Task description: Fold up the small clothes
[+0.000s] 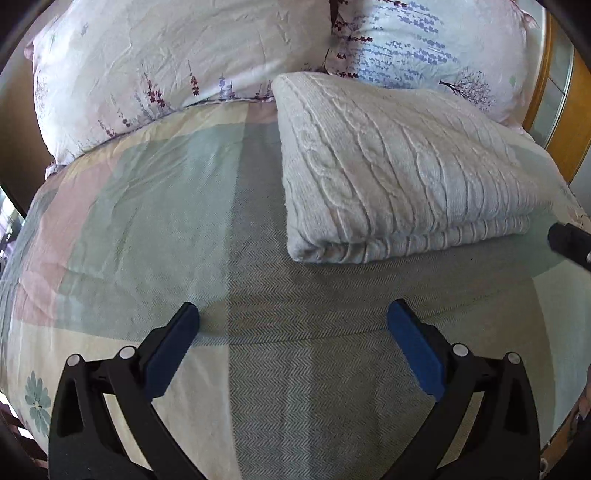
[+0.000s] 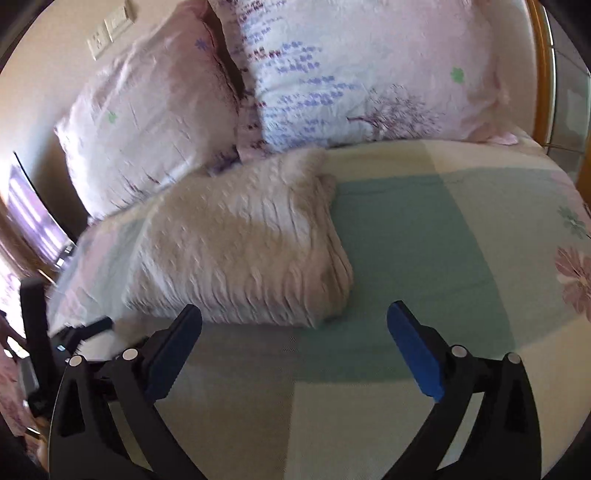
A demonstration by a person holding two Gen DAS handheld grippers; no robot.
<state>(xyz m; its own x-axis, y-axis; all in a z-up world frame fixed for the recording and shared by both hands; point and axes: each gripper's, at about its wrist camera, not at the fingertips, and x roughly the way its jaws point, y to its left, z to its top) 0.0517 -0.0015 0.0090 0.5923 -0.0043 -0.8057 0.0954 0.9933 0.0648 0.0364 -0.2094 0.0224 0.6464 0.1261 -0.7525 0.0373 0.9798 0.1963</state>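
A cream cable-knit garment (image 1: 399, 173) lies folded in a thick rectangle on the bed. It also shows in the right wrist view (image 2: 240, 247), blurred. My left gripper (image 1: 293, 317) is open and empty, above the bedspread just in front of the garment's near-left corner. My right gripper (image 2: 294, 317) is open and empty, in front of the garment's near-right corner. The right gripper's tip shows at the right edge of the left wrist view (image 1: 570, 242). The left gripper shows at the left edge of the right wrist view (image 2: 85, 328).
The patchwork bedspread (image 1: 155, 221) in green, pink and cream covers the bed. Two floral pillows (image 1: 177, 59) (image 2: 351, 74) lean at the head behind the garment. A wooden bed frame (image 1: 565, 110) runs along the right. Wall sockets (image 2: 110, 33) are at upper left.
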